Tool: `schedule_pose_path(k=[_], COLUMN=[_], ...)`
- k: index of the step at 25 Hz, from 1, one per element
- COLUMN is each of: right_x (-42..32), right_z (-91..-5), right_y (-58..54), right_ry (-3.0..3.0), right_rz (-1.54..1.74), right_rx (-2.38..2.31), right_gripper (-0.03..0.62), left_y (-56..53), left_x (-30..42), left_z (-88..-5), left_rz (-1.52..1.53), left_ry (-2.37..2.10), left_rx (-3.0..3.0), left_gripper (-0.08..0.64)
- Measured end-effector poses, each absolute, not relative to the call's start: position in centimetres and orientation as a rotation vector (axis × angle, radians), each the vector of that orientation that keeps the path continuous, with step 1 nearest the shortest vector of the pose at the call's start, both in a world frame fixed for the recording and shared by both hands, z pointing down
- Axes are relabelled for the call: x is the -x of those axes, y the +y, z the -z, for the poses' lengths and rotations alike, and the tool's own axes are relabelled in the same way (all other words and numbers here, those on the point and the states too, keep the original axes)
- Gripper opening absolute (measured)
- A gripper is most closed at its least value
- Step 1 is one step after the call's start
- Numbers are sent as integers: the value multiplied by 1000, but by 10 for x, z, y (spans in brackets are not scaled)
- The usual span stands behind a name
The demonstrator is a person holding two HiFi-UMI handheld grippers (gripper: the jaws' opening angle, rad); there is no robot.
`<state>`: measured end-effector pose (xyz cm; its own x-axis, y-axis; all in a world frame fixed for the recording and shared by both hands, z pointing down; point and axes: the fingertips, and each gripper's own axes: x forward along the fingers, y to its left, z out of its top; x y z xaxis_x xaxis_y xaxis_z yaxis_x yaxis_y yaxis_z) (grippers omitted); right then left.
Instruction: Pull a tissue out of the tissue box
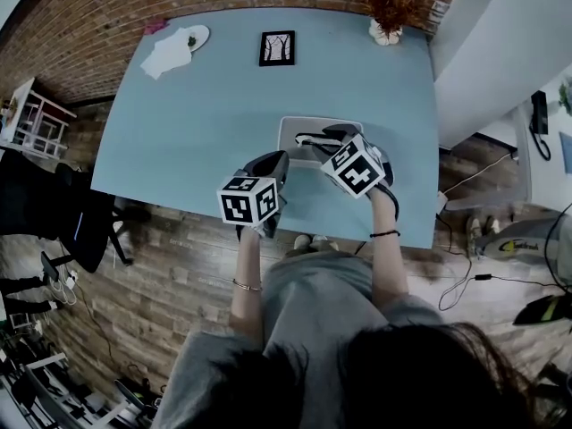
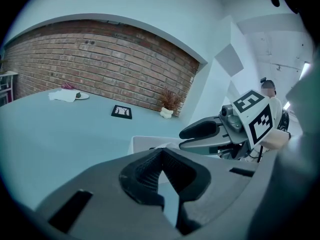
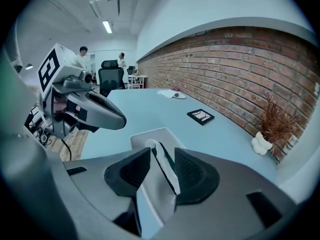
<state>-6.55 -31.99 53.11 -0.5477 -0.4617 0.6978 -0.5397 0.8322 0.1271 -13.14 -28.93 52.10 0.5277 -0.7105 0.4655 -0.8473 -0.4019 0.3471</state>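
Note:
A grey tissue box (image 1: 308,125) lies on the light blue table (image 1: 223,105) near its front edge. My right gripper (image 1: 332,135) hangs over the box's slot with its jaws apart. In the right gripper view a white tissue (image 3: 163,165) stands up out of the box (image 3: 150,135) and passes between the pads of the right gripper (image 3: 162,150), which do not squeeze it. My left gripper (image 1: 279,161) is just left of the box, above the table, with its tips together and nothing held. In the left gripper view the left gripper (image 2: 161,152) points at the box (image 2: 142,143).
A black picture frame (image 1: 277,47) lies at the table's middle back. A dried plant in a white pot (image 1: 386,12) stands at the back right, and a plate with a white cloth (image 1: 174,50) at the back left. A brick wall runs behind. A dark office chair (image 1: 63,222) stands left of the table.

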Motion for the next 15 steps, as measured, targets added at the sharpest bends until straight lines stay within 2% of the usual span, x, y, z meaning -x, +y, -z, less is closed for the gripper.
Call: schedule_pose_path(k=[11,15], right_x=[73,77], right_z=[-557,-564], right_y=[-327,-329], right_ry=[-2155,-2125], right_rz=[-91,-84], right_rx=[-661,-644], right_gripper=[130,110], left_y=[-294,-296], left_x=[137,143], left_z=[-529,-532], left_rz=[-348,-354], left_ry=[-1251,-1250], left_rx=[-2203,-2194], left_gripper=[3,3])
